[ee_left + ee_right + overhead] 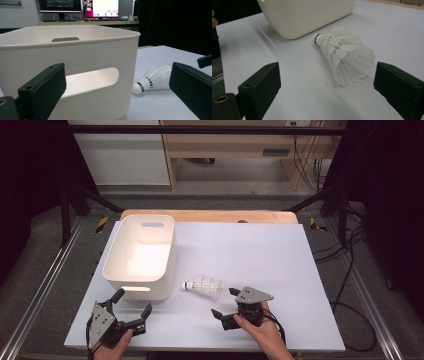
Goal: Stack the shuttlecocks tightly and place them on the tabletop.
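A white feathered shuttlecock (204, 286) (151, 79) (342, 52) lies on its side on the pale table, cork toward the bin. A white plastic bin (141, 256) (75, 65) (307, 15) stands left of it and looks empty inside. My right gripper (225, 303) (329, 87) is open just short of the shuttlecock's feather end, jaws wide apart with nothing between them. At the near left corner my left gripper (132, 303) (117, 92) is open too, facing the bin's near wall and its handle slot.
The pale table top (250, 250) stretches right of the bin and behind the shuttlecock. A wooden board (210, 216) edges its far side. Black frame legs (65, 205) and cables (350, 290) stand around the table; monitors (77, 7) show beyond the bin.
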Demonstrator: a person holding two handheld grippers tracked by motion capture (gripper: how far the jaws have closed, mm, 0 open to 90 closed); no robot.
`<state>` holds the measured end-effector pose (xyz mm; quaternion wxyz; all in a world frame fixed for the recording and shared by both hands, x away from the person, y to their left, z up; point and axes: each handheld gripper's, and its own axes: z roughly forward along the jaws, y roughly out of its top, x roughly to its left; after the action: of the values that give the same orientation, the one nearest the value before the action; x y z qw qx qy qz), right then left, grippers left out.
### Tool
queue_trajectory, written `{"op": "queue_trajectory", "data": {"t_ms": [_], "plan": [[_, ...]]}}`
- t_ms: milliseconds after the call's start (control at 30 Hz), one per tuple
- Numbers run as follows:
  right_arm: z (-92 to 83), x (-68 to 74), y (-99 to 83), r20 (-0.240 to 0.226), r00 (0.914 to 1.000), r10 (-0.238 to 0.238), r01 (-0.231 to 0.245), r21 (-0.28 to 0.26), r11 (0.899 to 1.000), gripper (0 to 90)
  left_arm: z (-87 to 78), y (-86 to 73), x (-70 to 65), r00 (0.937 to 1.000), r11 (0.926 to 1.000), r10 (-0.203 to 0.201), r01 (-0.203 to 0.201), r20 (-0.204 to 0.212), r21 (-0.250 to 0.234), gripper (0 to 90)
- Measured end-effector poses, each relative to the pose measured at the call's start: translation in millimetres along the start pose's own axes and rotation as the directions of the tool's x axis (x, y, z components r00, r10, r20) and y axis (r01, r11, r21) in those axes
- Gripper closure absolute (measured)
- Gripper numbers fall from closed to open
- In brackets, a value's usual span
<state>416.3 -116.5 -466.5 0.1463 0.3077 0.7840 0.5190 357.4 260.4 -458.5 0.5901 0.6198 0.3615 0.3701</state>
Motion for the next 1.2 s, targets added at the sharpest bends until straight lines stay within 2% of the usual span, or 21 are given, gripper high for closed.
{"op": "queue_trajectory", "data": {"t_ms": [200,333,567,867,967,1200], "plan": [[4.8,0.6,2.4,0.0,0.9998,-0.019,0.019,0.05,0.999,7.3,0.5,-0.8,2.1,1.0,1.0,-0.004,0.004,-0.003,0.0,1.0],[8.5,0.5,2.4,0.002,0.9999,-0.014,0.014,0.07,0.997,7.4,0.1,-0.4,1.1,1.0,1.0,0.003,-0.003,-0.002,0.002,1.0],[15.9,2.6,3.8,-0.009,0.9994,-0.033,0.033,0.106,0.994,8.2,0.5,-0.5,1.1,1.0,1.0,0.007,-0.007,-0.003,0.004,1.0],[25.7,1.1,8.2,0.009,0.9996,-0.027,0.025,0.141,0.99,16.9,0.7,-0.2,0.6,0.9999,0.9999,0.01,-0.01,0.001,0.004,1.0],[29.7,0.0,10.0,0.005,0.9999,-0.01,0.009,0.156,0.988,18.1,0.9,-0.1,0.4,0.9999,0.9999,0.013,-0.013,0.004,0.005,1.0],[37.9,-1.2,13.5,0.013,0.9998,-0.014,0.011,0.19,0.982,23.1,0.8,0.0,0.4,0.9999,0.9999,0.012,-0.012,0.004,0.004,1.0]]}}
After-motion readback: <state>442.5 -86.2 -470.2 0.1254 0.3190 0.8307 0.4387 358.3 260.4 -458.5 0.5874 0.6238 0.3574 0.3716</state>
